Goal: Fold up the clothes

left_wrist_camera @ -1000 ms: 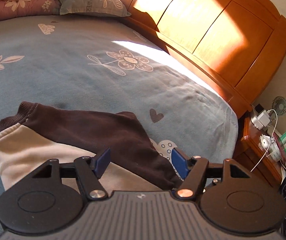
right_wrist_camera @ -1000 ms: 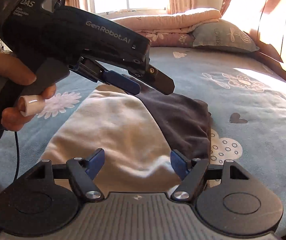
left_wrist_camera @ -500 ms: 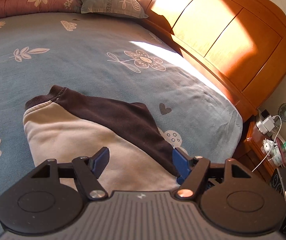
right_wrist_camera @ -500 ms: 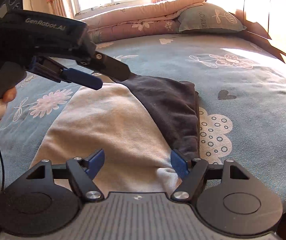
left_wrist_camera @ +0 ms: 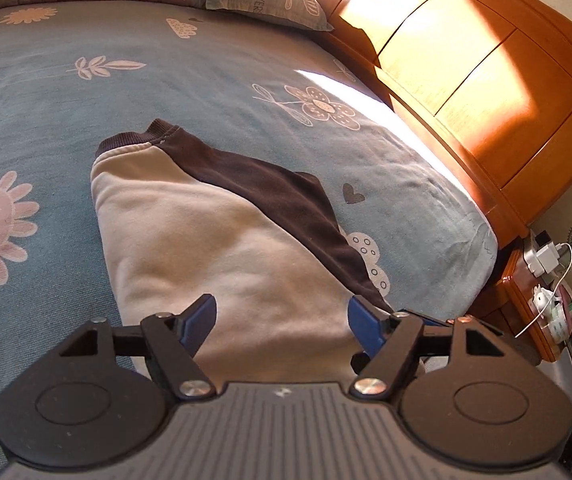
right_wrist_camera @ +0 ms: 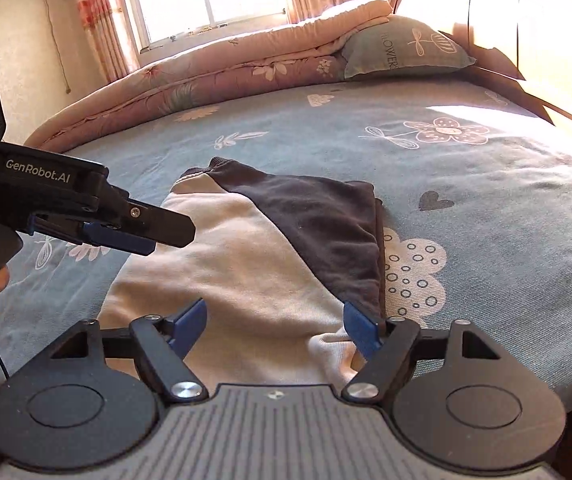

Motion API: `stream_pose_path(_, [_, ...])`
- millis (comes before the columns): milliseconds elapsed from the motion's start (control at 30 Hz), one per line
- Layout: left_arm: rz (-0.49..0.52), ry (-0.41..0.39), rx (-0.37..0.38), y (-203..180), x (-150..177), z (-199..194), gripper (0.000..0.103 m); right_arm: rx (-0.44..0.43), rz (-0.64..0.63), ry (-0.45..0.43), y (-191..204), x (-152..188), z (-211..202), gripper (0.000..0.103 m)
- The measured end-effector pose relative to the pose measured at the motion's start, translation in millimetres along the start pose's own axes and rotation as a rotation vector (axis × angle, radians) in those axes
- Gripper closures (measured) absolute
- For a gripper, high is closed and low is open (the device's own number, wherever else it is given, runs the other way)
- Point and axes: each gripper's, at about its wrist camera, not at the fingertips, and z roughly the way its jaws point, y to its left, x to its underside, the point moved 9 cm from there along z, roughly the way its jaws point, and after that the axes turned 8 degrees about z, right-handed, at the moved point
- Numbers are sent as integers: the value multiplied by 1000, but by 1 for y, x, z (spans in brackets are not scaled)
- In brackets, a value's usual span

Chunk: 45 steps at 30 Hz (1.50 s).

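Sunlit blue floral bedsheet (right_wrist_camera: 486, 208) carries the folded cream-and-brown garment (right_wrist_camera: 253, 264) near its front edge; left of it the left gripper (right_wrist_camera: 153, 236) hovers, its jaws just widened and empty. Right of that, the right gripper (right_wrist_camera: 275, 322) gapes over the garment's near end, holding nothing, with a pillow (right_wrist_camera: 406, 48) and wooden headboard (left_wrist_camera: 486, 92) beyond.

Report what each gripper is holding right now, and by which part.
Nothing is held. The left gripper and right gripper both stand open above the folded sweatshirt, which lies on the bed; the left's jaws have just been opening.
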Motion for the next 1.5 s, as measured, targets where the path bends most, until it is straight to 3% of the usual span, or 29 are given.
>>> stream_pose_path(200, [-92, 27, 7, 13, 25, 6, 28, -4, 9, -9, -4, -1, -9, 22])
stream_pose_path(433, [-58, 42, 18, -2, 32, -18, 28, -5, 4, 2, -6, 5, -17, 21])
stream_pose_path(667, [-274, 157, 208, -12, 97, -5, 28, 28, 0, 37, -15, 17, -21, 21])
stream_pose_path(767, [-296, 120, 223, -13, 90, -15, 28, 33, 3, 55, -17, 23, -23, 21])
stream_pose_path(867, [-257, 57, 246, -21, 70, -26, 26, 26, 0, 53, -15, 23, -27, 21])
stream_pose_path(1067, [-296, 131, 184, -16, 93, -1, 25, -39, -37, 74, 3, 28, -24, 20])
stream_pose_path(1300, [-280, 71, 141, -4, 80, -21, 24, -82, -91, 69, 20, 24, -18, 20])
stream_pose_path(1500, [-261, 56, 108, -1, 78, -26, 24, 36, -8, 146, -15, 38, 0, 18])
